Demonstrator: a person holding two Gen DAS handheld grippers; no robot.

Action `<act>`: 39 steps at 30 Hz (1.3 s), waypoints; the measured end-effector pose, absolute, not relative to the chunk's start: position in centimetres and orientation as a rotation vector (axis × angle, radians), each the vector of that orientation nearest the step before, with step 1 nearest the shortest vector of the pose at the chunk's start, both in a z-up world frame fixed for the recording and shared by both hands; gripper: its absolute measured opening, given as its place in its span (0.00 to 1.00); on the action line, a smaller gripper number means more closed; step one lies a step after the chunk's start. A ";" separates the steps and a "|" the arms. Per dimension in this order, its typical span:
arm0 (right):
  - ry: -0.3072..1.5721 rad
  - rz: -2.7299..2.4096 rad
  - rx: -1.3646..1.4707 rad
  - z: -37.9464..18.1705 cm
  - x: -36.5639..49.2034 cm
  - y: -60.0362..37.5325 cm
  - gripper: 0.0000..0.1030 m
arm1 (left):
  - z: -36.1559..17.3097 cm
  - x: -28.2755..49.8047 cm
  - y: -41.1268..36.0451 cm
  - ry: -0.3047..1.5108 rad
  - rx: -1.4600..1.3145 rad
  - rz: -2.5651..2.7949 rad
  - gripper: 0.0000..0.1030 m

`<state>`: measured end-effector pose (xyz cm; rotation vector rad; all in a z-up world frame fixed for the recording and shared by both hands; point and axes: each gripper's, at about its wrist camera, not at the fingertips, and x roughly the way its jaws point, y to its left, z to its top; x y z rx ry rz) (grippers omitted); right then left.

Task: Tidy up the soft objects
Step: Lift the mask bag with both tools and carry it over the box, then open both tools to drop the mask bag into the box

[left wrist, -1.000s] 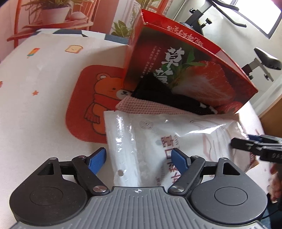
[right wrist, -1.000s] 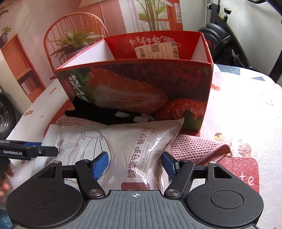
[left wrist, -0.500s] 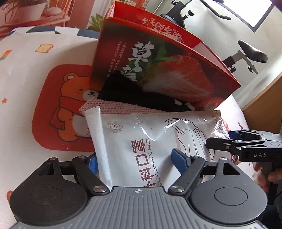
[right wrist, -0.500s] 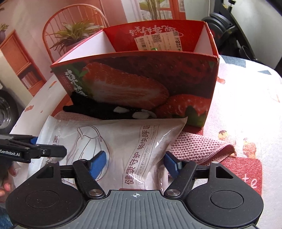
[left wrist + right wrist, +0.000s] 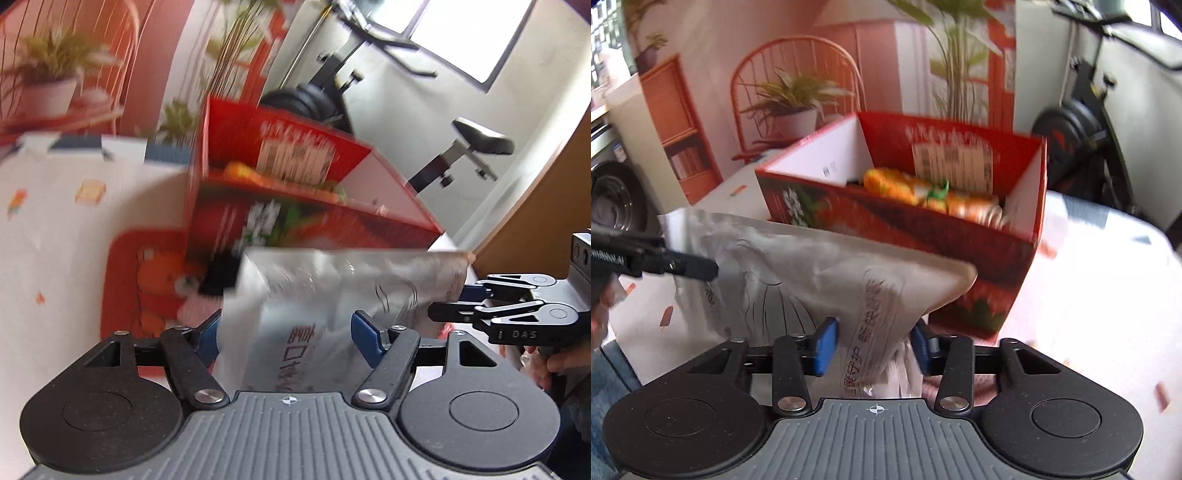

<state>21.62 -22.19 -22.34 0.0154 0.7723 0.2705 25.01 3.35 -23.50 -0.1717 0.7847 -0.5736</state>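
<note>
Covering most of the scene, the surface wears a white cartoon-print cloth, and the open red strawberry box stands on it directly ahead of both grippers, with an orange soft item inside. An exercise bike stands behind. On the bear mat by the box's foot lie a black cloth and a pink towel.

The mask packet hangs in the air in front of the box wall, lower than its rim. A second ago it lay flat on the towel. The right gripper has just been closing and its fingers now pinch the packet's near corner; the left gripper has narrowed a little, its fingers pressing the packet's other end.
</note>
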 end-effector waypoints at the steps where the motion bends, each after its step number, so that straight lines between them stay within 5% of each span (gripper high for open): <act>1: 0.758 0.271 -0.001 -21.7 21.6 -22.2 0.29 | -22.7 25.0 3.4 0.759 -0.167 -0.575 0.71; 21: 0.413 0.132 -0.057 -12.8 29.4 -25.6 0.26 | -12.5 32.8 -2.5 0.447 -0.127 -0.493 0.72; 39: 0.632 0.076 0.063 -20.9 38.5 -28.1 0.24 | -19.9 41.2 -6.1 0.675 0.046 -0.435 0.72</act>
